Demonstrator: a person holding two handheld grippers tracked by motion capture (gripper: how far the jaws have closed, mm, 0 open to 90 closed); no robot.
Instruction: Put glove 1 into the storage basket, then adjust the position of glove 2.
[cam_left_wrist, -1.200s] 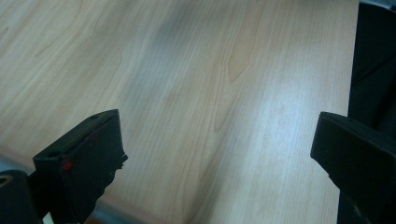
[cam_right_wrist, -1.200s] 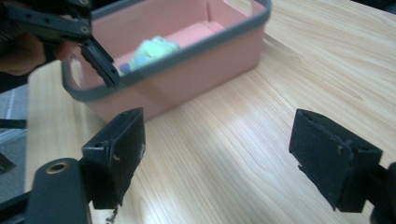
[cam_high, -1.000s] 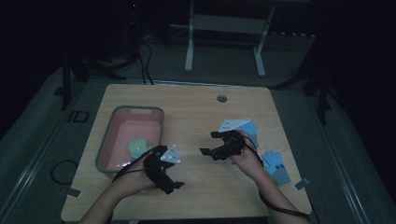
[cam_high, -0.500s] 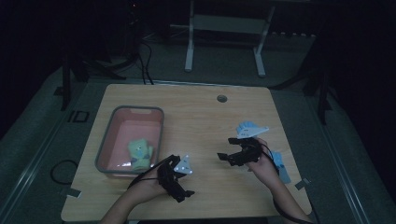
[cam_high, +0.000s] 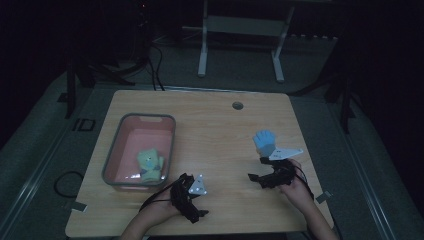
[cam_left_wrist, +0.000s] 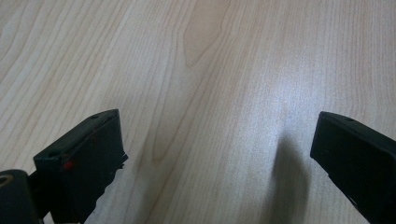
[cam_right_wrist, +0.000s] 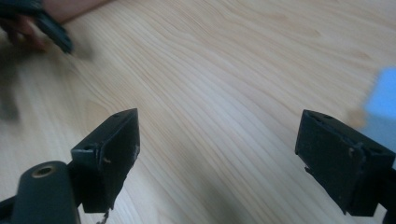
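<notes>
Green soft toy (cam_high: 150, 165) now lies in our grey-rimmed pink plastic bin (cam_high: 122, 131) at the worktop's (cam_high: 215, 130) left, so both hand-held grippers, left (cam_high: 196, 201) and right (cam_high: 256, 178), gape empty, leaving the blue glove-shaped toy (cam_high: 264, 140) beside the right one.

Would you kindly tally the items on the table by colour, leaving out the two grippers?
Blue: 1, the blue glove lying on the wooden table.
Green: 1, the pale green glove inside the bin.
Pink: 1, the pink bin with a grey rim.
Total: 3
</notes>
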